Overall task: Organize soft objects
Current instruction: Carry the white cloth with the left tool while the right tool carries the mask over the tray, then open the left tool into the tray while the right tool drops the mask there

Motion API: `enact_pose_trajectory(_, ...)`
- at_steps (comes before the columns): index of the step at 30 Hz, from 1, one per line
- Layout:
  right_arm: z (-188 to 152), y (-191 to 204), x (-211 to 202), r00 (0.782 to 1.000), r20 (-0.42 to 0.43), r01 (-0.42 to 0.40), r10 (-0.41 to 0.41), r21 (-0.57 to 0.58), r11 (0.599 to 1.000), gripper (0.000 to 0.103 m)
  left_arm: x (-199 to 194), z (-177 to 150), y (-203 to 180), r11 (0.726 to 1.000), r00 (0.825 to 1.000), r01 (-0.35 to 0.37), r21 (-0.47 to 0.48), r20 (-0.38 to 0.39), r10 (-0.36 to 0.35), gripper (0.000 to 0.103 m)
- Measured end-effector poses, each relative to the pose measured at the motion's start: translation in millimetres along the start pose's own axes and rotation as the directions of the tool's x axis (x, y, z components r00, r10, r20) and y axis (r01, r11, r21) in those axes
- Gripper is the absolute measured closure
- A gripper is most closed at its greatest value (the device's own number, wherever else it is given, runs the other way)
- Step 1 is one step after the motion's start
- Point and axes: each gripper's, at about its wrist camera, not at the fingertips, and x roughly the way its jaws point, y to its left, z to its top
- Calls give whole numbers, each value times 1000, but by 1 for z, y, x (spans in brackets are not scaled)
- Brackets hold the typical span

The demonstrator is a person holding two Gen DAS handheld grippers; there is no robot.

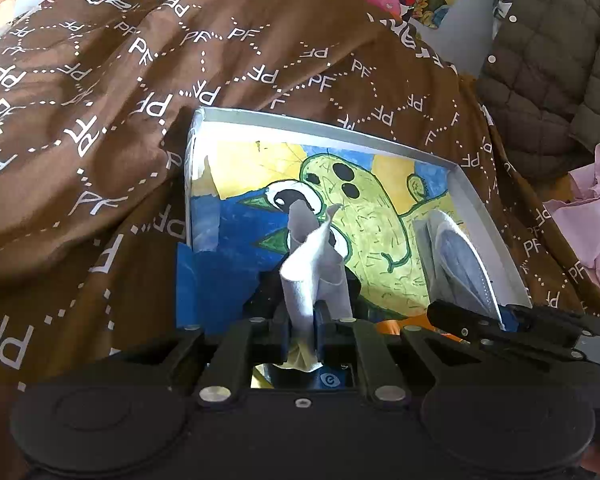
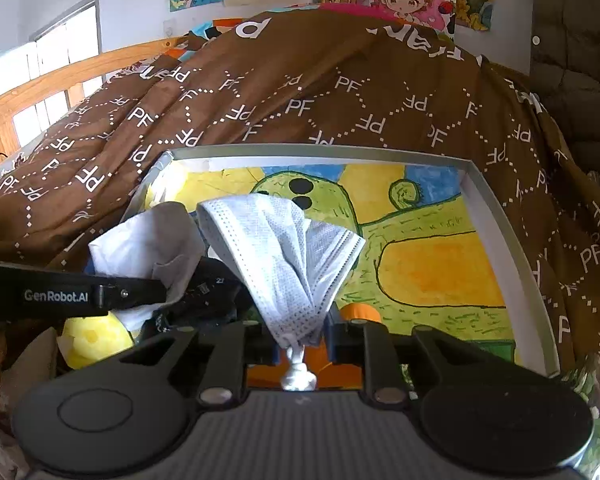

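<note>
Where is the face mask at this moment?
In the right wrist view the face mask is bunched in the right tongs, above the white box with the painted lining, right of the white cloth in the left tongs.

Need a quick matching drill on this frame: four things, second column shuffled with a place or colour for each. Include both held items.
Column one:
1. face mask
2. white cloth
3. quilted jacket
4. white box

Column two:
A. lies on the brown bedspread
B. in the left hand-held gripper
C. dark olive
D. in the right hand-held gripper

Pairs: 1-D, 2-B, 3-C, 4-A
</note>
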Motion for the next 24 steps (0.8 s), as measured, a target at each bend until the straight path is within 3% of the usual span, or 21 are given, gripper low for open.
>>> enact_pose_trajectory(9, 1, -2, -3, 1000, -1, 8, -8, 0, 1000, 66, -3, -1, -5, 1000, 1000, -14, 11, 8, 14, 81)
enact_pose_trajectory(14, 4, -3, -10, 1000, 18, 24, -24, -1, 1000, 47, -8, -1, -5, 1000, 999, -29, -1, 25, 29, 64)
enact_pose_trajectory(18, 7, -5, -17, 999, 41, 29, -29, 3, 1000, 37, -17, 0, -6, 1000, 998, -27, -9, 54, 28, 55)
enact_pose_trajectory(24, 8, -10, -36, 993, 95, 68, -70, 16, 998, 17, -33, 0, -9, 999, 994, -31, -13, 105, 32, 30)
